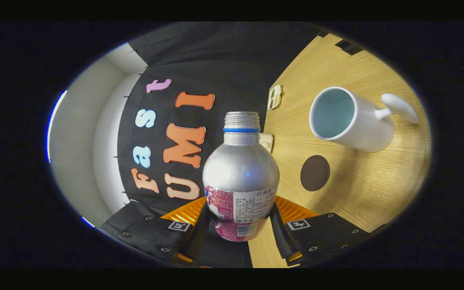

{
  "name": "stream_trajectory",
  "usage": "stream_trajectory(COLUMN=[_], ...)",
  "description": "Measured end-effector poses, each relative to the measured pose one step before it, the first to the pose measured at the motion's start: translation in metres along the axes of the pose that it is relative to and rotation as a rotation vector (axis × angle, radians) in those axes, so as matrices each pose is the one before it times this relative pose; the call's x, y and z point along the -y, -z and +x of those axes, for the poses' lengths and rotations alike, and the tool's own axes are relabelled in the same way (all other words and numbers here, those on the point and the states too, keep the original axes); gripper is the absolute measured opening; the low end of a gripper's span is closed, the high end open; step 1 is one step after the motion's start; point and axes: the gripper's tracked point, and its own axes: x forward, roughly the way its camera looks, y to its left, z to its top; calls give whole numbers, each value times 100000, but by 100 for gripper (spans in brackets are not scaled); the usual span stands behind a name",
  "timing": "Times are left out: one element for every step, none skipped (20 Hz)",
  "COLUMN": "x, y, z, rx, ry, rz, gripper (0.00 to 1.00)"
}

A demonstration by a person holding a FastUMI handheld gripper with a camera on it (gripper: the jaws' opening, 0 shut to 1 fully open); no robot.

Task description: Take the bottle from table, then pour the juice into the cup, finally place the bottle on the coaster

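Two fingers of mine press on the bottle [240, 177], one from each side, low on its labelled belly, so my gripper [240, 225] is closed about as far as the bottle's width lets it. The bottle is silver with a pink and white label around its lower half, a blue ring at the neck and a bare threaded mouth with no cap on it. It stands out straight ahead of me along the line of my fingers.

The whole scene is rolled over: the wooden table [361, 189] runs up the side of my right finger rather than lying flat under me, and the black cloth wall sits on the other side.

Beyond my right finger, on the table, lies a dark round coaster [315, 173], flat and bare, nothing on it. Farther out past the coaster stands a white cup [349, 121] with its handle on the far side from the bottle; its mouth faces me and its inside looks pale blue-grey. Cup and coaster are near each other but apart.

A small pale object [266, 141] peeks out just behind the bottle's shoulder, and another small flat item [275, 96] lies near the table's far edge; I cannot tell what either is.
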Motion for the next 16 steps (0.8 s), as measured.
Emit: stream_trajectory(x=[-251,9,-106,23,-56,9,-353,-267,-156,-78,-138,-67,-38,-131,-351,-341], y=[146,-38,-77,-126,-118,17,-121,-40,-23,-30,86,-73,-65,-187,-61,15], z=[251,121,-8,60,32,30,-84,-11,60,103,-8,31,-67,26,-75,24], rx=[207,376,368,741,289,57,54,-60,-18,-74,-1,-66,331,234,-47,-286], ry=[225,418,321,428,-36,-48,-539,-492,-275,-70,-41,152,145,-205,-794,-810], rz=[2079,2466,2658,2760,2242,2060,1891,1702,1510,1352,1203,1137,1248,1922,2303,2567], gripper=[72,71,72,72,72,72,72,72,72,72,71,71,72,72,72,71])
